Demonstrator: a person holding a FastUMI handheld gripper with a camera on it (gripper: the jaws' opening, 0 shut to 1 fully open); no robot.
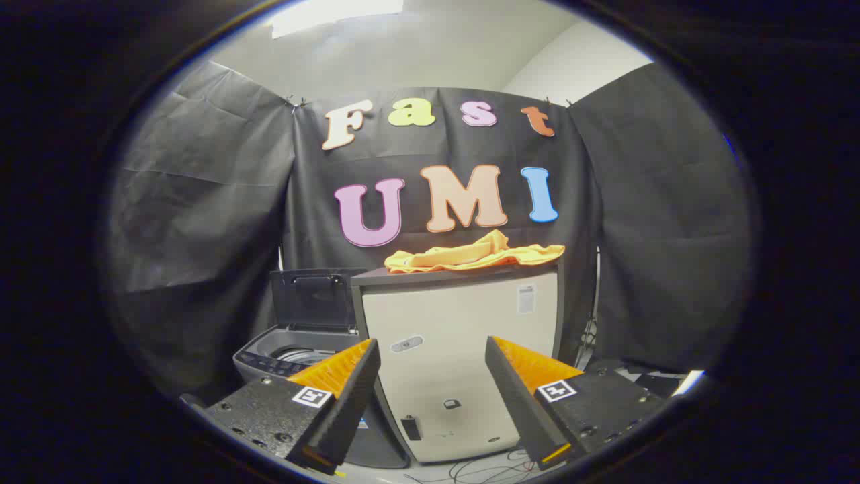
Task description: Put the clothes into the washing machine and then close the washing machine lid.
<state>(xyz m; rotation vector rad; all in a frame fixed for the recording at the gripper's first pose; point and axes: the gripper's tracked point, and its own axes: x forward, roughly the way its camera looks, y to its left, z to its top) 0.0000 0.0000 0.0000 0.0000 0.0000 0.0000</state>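
Jaws spread wide on the gripper (430, 346), holding nothing, ready for a grab; the clothes (474, 257) lie heaped at frame centre atop a cabinet (463, 349), with the washing machine (295, 356) lower left, lid (314, 299) up to receive them

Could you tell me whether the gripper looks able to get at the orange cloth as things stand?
Probably yes: the gripper is open and the cloth lies uncovered on the cabinet beyond the fingers.
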